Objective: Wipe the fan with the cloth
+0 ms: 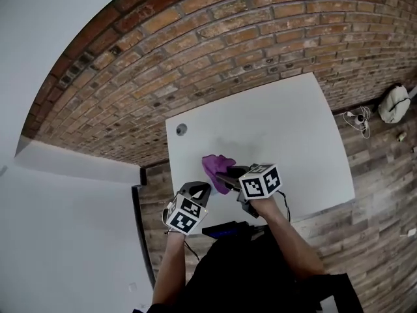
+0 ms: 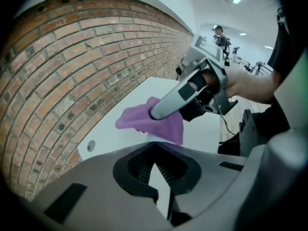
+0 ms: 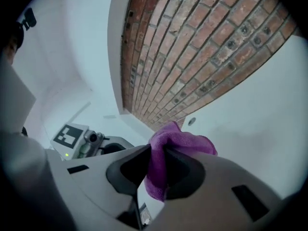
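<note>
right gripper [image 3: 156,153] pinching purple cloth [image 3: 182,141], bunch bulging past its tips over the near side of the table [image 1: 280,122] | left gripper [image 2: 156,166] hovering just beside, jaws pressed together, empty

Pale grey moulded left tool [image 1: 199,189] and right tool [image 1: 223,174] with black inner jaw faces, each carrying a white cube [image 1: 260,181] of black square markers. Thin black cables [image 1: 286,207] trailing back. Black top [image 1: 247,272] worn.

Middle of the cloth [image 3: 185,139] buried inside the right tongs [image 3: 158,153]; far-off person [image 2: 219,32] tiny, indistinct.
</note>
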Demonstrator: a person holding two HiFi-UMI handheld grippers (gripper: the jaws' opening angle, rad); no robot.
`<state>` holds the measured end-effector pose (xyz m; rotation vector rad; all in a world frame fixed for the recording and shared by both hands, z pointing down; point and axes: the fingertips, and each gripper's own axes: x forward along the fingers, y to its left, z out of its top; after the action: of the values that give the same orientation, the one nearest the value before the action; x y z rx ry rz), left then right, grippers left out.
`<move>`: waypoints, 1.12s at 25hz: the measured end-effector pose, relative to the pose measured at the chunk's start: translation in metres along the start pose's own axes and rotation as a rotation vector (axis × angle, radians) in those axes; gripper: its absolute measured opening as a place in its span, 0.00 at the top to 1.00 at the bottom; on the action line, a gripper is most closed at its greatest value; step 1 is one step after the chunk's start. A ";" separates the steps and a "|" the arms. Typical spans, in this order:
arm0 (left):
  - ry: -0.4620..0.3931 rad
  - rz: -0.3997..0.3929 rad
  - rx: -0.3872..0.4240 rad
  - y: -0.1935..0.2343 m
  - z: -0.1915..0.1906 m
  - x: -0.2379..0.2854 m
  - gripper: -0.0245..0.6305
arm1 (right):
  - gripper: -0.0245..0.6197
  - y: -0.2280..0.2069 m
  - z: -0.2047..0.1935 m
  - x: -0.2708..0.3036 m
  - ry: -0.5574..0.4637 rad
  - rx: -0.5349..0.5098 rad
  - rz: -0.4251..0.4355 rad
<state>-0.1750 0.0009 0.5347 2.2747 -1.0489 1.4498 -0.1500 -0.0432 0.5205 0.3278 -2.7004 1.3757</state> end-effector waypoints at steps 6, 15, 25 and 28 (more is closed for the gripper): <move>0.014 0.002 0.010 0.002 0.000 0.001 0.96 | 0.86 -0.056 -0.046 0.005 -0.001 0.147 -0.096; 0.003 0.000 -0.014 0.002 -0.001 0.001 0.96 | 0.86 -0.024 0.003 -0.017 -0.093 0.117 -0.025; 0.000 -0.006 -0.024 0.001 -0.002 0.001 0.96 | 0.86 -0.063 -0.048 0.003 0.025 0.068 -0.149; -0.003 -0.005 -0.030 0.002 -0.001 0.000 0.96 | 0.86 -0.093 -0.062 -0.008 0.029 0.129 -0.231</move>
<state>-0.1770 0.0003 0.5348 2.2574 -1.0586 1.4195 -0.1217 -0.0452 0.6286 0.6042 -2.4624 1.4742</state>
